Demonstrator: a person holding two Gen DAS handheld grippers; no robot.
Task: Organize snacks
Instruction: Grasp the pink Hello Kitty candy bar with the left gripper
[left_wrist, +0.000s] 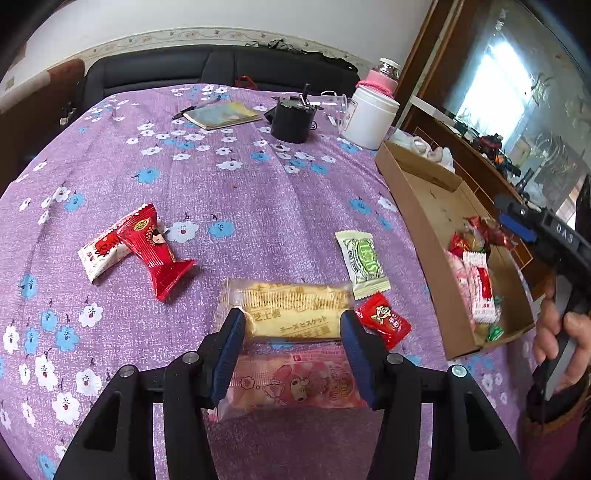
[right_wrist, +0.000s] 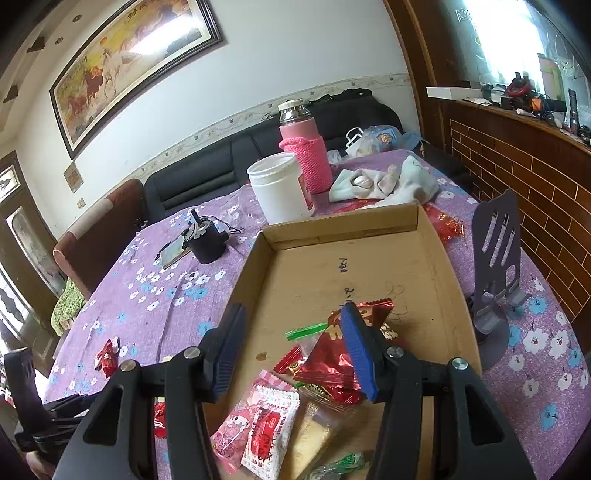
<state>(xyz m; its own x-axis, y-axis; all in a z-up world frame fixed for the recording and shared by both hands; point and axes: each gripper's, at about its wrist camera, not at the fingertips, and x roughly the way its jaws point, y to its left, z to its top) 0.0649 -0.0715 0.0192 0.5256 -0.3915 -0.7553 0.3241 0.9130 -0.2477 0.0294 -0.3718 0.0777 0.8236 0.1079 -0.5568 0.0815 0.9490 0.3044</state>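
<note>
Round table under a purple cloth printed with blue and white flowers (left_wrist: 229, 192), backed by a dark sofa (left_wrist: 207, 66). On the cloth's right side lies a shallow brown cardboard tray (right_wrist: 436, 258); its near end holds a heap of wrapped snacks (right_wrist: 295, 406), among them a shiny red foil packet (right_wrist: 328, 358) and a white sachet with red print (right_wrist: 269, 432), while its far half is bare.

Behind the tray stand a white plastic tub (right_wrist: 280, 188), a pink knit-sleeved flask (right_wrist: 306, 155) and crumpled white cloths (right_wrist: 384, 184); a grey slotted phone stand (right_wrist: 495, 266) rises just beside the tray's right wall. Farther back sit a black cylindrical holder (left_wrist: 293, 118) and a notebook with a pen (left_wrist: 221, 114).

Loose snacks on the cloth: a yellow cheese-biscuit pack (left_wrist: 291, 310), a pink cartoon-printed pack (left_wrist: 291, 384) just beside it on the near side, a green-and-white sachet (left_wrist: 364, 264), a small red sweet (left_wrist: 384, 319) touching the biscuit pack's right end, and, well apart to the left, a red bow-shaped packet (left_wrist: 155, 247) overlapping a red-and-white one (left_wrist: 99, 254).

Left gripper (left_wrist: 291, 354): jaws apart, straddling the biscuit and pink packs; pad contact cannot be told. Right gripper (right_wrist: 291, 354): jaws apart above the heap in the tray, clamping nothing, its right finger screening part of the foil packet.
</note>
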